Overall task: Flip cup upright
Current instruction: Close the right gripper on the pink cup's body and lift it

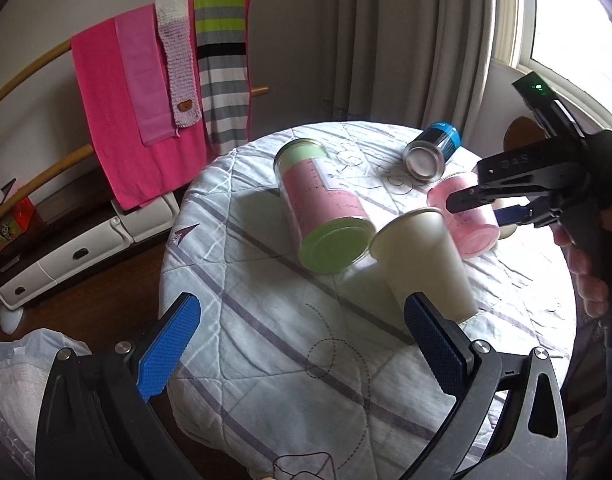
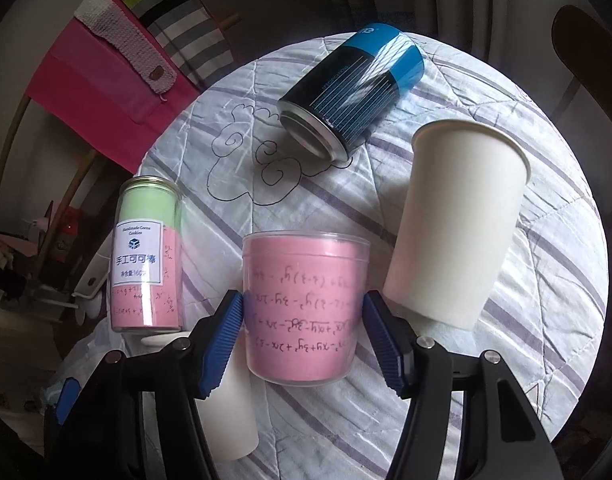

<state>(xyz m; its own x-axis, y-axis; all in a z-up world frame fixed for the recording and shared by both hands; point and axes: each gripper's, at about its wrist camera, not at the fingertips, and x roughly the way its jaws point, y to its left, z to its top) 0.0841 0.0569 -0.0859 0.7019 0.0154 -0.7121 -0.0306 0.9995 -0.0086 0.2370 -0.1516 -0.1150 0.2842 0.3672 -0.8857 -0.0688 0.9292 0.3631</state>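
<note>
A clear plastic cup lined with pink paper [image 2: 304, 312] sits between the blue pads of my right gripper [image 2: 304, 336], which grips its sides. In the left wrist view this pink cup [image 1: 466, 216] is tilted above the table in the right gripper [image 1: 482, 204]. A white paper cup [image 1: 426, 260] stands on the round table, just beyond my left gripper [image 1: 302, 348]. The left gripper is open and empty, its right pad [image 1: 430, 340] close to the cup's base. The white cup also shows in the right wrist view [image 2: 454, 224].
A tall pink-and-green jar [image 1: 322, 208] and a blue-black can [image 1: 434, 152] lie on the quilted tablecloth [image 1: 286, 340]. Another white cup [image 2: 226, 412] lies at the lower left of the right wrist view. A towel rack [image 1: 146, 92] stands behind, curtain and window at right.
</note>
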